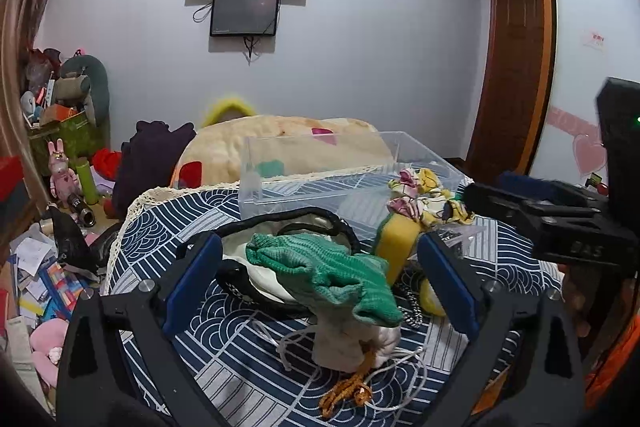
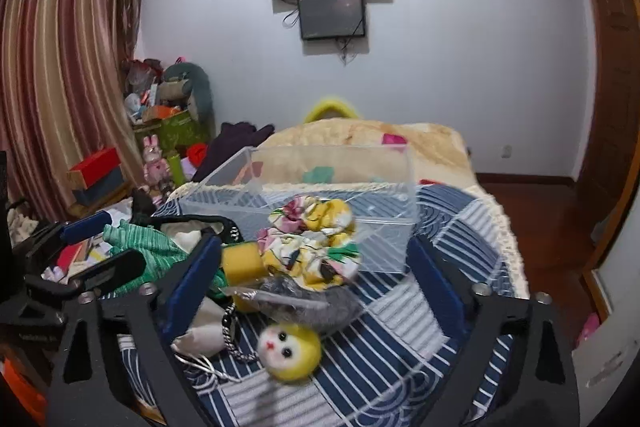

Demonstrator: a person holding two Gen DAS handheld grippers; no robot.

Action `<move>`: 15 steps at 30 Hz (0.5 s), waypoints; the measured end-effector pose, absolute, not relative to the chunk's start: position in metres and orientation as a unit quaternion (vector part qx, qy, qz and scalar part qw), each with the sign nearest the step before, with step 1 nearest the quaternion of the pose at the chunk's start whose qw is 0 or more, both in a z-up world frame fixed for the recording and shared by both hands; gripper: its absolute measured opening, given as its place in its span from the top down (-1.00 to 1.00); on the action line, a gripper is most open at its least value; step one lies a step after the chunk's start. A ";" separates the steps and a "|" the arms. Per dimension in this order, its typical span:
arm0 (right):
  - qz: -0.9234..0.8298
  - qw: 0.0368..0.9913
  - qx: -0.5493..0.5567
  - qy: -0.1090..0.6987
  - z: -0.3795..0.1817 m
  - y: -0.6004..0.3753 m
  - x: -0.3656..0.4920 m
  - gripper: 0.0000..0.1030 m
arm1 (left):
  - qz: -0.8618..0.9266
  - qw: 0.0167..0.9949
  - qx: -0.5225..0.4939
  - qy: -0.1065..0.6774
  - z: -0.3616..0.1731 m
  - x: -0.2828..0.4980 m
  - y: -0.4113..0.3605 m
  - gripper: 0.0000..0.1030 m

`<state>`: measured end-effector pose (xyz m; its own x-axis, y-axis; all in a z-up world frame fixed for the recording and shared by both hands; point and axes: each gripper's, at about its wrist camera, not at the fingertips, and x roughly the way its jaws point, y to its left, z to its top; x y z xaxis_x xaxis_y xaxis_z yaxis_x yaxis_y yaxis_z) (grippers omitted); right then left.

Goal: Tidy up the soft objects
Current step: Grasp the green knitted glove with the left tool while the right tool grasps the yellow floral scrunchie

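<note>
A pile of soft things lies on the blue patterned cloth (image 1: 224, 359). A green knitted piece (image 1: 332, 275) lies over a white pouch (image 1: 352, 343) between the fingers of my open left gripper (image 1: 320, 283). A yellow sponge (image 1: 394, 247) and a floral scrunchie (image 1: 428, 195) lie beyond it. In the right wrist view my open right gripper (image 2: 316, 279) frames the scrunchie (image 2: 316, 239), the sponge (image 2: 242, 261), a grey furry piece (image 2: 304, 301) and a yellow plush face (image 2: 290, 349). A clear plastic box (image 2: 332, 183) stands behind; it also shows in the left wrist view (image 1: 320, 175).
A black-rimmed cream bag (image 1: 280, 227) lies under the green piece. A beige blanket (image 1: 288, 143) covers the bed beyond the box. Toys and boxes clutter the floor at left (image 1: 60, 187). The right gripper's body (image 1: 560, 219) shows at the right edge.
</note>
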<state>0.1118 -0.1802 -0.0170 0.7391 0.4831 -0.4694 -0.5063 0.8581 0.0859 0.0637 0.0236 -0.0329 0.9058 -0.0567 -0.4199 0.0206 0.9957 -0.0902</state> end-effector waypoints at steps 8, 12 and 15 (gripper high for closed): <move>0.280 0.913 -0.015 0.295 -0.037 -0.163 0.128 -0.15 | -0.019 0.973 -0.042 0.228 -0.041 0.073 0.024 -0.18; 0.284 0.907 -0.012 0.309 -0.040 -0.162 0.131 0.20 | -0.032 0.974 -0.024 0.221 -0.041 0.069 0.017 0.16; 0.288 0.902 -0.010 0.320 -0.043 -0.163 0.134 0.55 | -0.038 0.975 -0.011 0.220 -0.040 0.068 0.013 0.39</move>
